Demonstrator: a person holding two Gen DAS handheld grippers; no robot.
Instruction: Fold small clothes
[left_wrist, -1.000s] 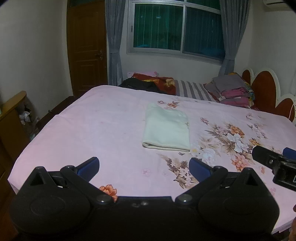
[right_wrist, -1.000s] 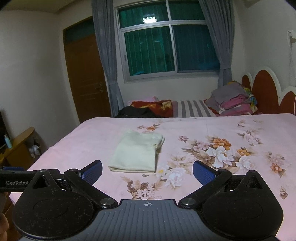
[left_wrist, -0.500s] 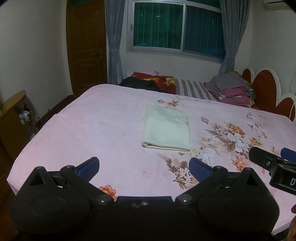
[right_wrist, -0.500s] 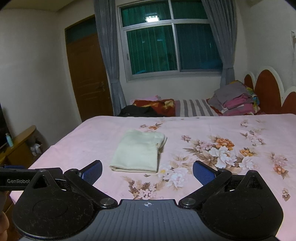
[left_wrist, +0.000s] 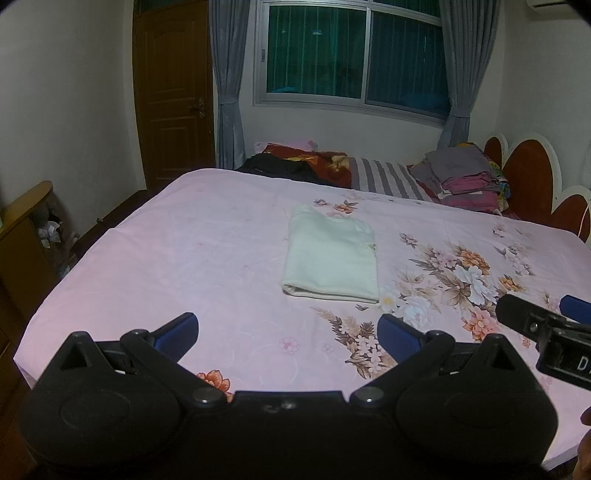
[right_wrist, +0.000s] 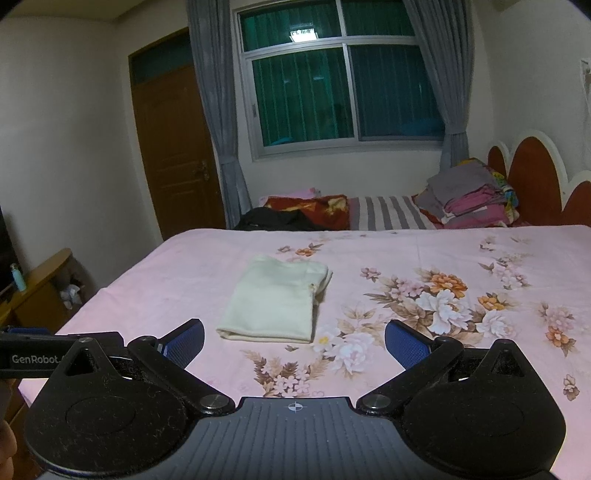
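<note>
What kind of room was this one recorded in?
A home bedroom, most likely. A large bed with a pink floral sheet fills the view, a scalloped headboard stands at its right, and a curtained window faces it. A folded pale garment lies on the sheet.

Lighting: dim indoor light with a cool, bluish-purple cast in both views. Source: a ceiling lamp, seen only as a bright rectangular reflection in the upper window (right_wrist: 303, 35) pane of the right wrist view; the glass is otherwise dark teal. Shadows: soft and faint; a thin dark line under the near edge of the folded cloth (left_wrist: 332, 258) on the bed (left_wrist: 184, 236). Glare: slight sheen on the black body of each hand-held gripper. Distortion: strong fisheye; door (right_wrist: 173, 147), curtains and walls bow outward, corners vignette to black. Focus: mid-distance reasonably sharp; fine grain throughout; frame edges softened.
</note>
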